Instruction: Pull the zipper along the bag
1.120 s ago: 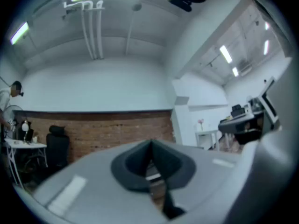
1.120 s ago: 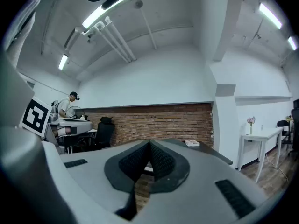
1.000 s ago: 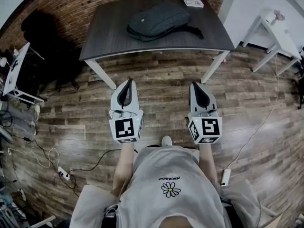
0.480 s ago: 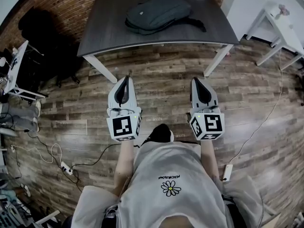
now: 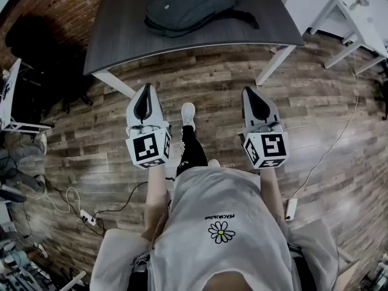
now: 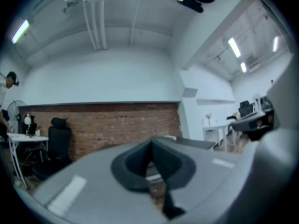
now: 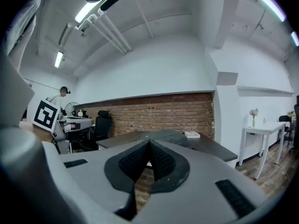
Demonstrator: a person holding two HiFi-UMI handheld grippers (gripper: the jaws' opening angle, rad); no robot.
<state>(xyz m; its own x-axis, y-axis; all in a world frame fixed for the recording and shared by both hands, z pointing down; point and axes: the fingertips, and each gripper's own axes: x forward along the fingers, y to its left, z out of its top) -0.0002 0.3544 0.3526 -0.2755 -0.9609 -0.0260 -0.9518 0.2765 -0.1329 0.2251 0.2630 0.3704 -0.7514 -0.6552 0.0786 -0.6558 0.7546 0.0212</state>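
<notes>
Even, moderately bright light from ceiling strip lights point(image 7: 88, 10) — strong fisheye bending, dark vignetted corners, left hand-held gripper point(image 6: 151, 144) blurred up close.

The head view's top edge cuts off the bag point(image 5: 188, 8).

Floor point(image 5: 206, 80) ahead runs open up to the dark table point(image 5: 115, 35) front edge. Bag point(image 5: 188, 8) takes the tabletop's middle; bare top on both sides of it. White side table point(image 7: 261, 128) stands off right, black office chair point(image 6: 60, 136) off left. Person's shoe point(image 5: 188, 113) on floor, centre.
</notes>
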